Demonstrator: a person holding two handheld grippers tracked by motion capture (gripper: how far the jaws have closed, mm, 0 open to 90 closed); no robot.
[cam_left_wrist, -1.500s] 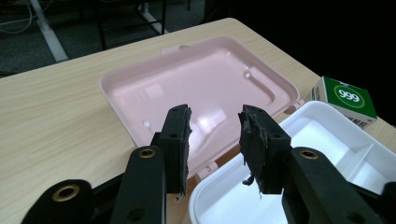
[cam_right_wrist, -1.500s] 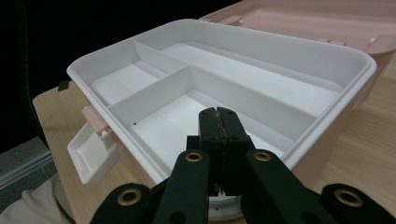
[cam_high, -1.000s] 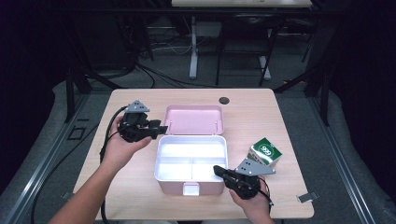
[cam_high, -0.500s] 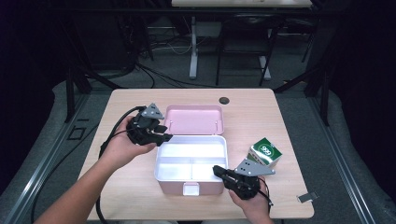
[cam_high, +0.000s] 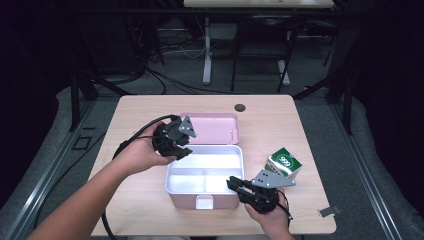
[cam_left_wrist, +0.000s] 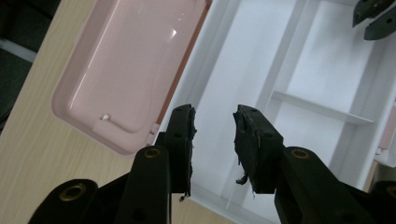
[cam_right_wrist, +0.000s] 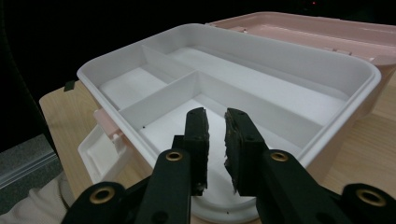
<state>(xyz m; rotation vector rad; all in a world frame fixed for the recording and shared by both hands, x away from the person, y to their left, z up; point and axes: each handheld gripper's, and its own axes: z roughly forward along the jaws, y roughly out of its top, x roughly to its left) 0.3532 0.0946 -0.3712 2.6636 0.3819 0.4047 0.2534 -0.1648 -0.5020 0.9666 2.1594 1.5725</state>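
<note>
A pink box (cam_high: 186, 201) stands open at the table's middle, its lid (cam_high: 215, 127) lying flat behind it. A white divided tray (cam_high: 205, 165) sits inside, with nothing in its compartments. My left gripper (cam_high: 185, 151) hangs over the tray's back left corner; its jaws (cam_left_wrist: 215, 121) stand apart with nothing between them and have just been closing. My right gripper (cam_high: 233, 183) rests at the tray's front right rim. Its jaws (cam_right_wrist: 215, 116) show a narrow gap with nothing pressed in it, and have just been opening. Its tips also appear in the left gripper view (cam_left_wrist: 376, 16).
A green and white carton (cam_high: 284, 164) stands to the right of the box, close behind my right hand. A small black disc (cam_high: 240, 107) lies near the table's far edge. A small metal piece (cam_high: 328, 211) lies at the front right corner.
My left gripper has moved right, from beside the lid's left edge to above the tray's back left corner. The right hand has stayed at the front rim.
</note>
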